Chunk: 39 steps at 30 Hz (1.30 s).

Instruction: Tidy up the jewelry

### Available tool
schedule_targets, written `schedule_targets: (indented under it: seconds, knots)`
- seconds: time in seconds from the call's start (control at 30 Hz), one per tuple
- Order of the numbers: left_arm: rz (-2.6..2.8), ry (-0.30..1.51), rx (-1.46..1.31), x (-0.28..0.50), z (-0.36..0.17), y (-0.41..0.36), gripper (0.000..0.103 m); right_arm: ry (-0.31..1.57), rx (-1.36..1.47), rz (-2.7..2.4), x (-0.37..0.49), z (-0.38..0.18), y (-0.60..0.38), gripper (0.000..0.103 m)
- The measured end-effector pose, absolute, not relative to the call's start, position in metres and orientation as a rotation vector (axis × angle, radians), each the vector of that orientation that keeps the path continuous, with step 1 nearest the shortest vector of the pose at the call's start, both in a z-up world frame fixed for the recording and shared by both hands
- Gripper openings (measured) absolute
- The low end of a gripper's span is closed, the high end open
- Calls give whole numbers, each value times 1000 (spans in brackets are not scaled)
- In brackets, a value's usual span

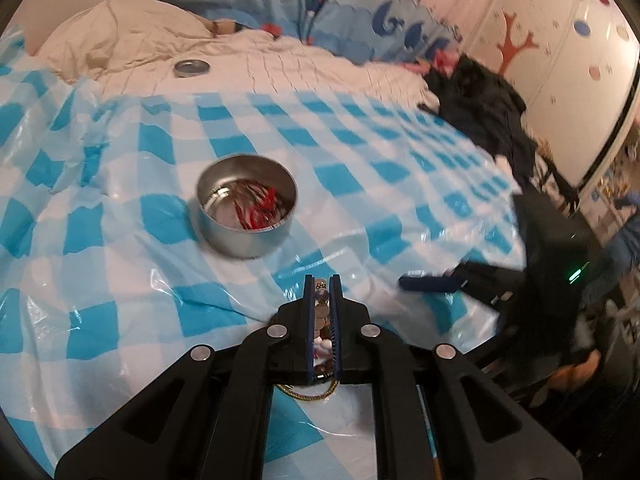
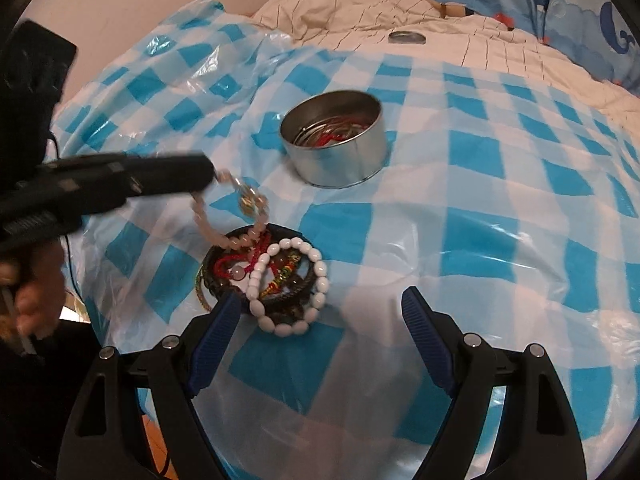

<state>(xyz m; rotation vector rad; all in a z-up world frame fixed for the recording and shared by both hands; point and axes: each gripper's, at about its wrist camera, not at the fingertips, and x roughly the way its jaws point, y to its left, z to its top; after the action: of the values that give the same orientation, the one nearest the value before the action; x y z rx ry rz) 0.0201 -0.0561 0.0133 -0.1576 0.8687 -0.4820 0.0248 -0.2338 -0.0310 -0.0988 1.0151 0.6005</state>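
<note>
My left gripper (image 1: 322,280) is shut on a pink bead bracelet (image 1: 320,320), which fills the gap between the blue pads. In the right wrist view the same gripper (image 2: 208,178) comes in from the left, and the pink bracelet (image 2: 202,216) hangs from it above a pile of jewelry (image 2: 240,276). The pile holds a white bead bracelet (image 2: 320,276), dark bands and red cords. My right gripper (image 2: 320,294) stands open just in front of that pile and holds nothing. A round metal tin (image 1: 248,240) (image 2: 340,164) with red cord bracelets inside sits further back.
Everything lies on a blue-and-white checked plastic sheet (image 2: 500,208) spread over a bed. The tin's lid (image 1: 192,67) (image 2: 407,37) rests on the cream quilt behind. Dark clothing (image 1: 488,108) is heaped at the right edge. A hand (image 2: 36,300) holds the left tool.
</note>
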Motion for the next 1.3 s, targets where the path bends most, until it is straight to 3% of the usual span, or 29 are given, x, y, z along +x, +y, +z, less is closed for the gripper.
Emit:
schedule_targets:
  seconds: [0.27, 0.33, 0.4, 0.47, 0.6, 0.77, 1.3]
  knots:
    - [-463, 846, -192, 21, 20, -44, 6, 1028, -56, 654, 34, -43, -219, 83]
    - [-463, 845, -193, 21, 21, -44, 6, 1050, -18, 706, 35, -44, -218, 70]
    - [-462, 846, -193, 21, 20, -44, 6, 1059, -5, 708, 35, -43, -219, 44]
    - [-460, 849, -193, 22, 20, -44, 6, 1062, -24, 691, 35, -43, -220, 27]
    - [-459, 852, -187, 22, 20, -46, 6, 1063, 14, 692, 37, -42, -227, 17]
    - [-450, 853, -173, 23, 19, -48, 6, 1031, 59, 700, 37, -34, -233, 8]
    - [-412, 841, -132, 24, 19, -51, 6, 963, 149, 724, 37, -14, -244, 8]
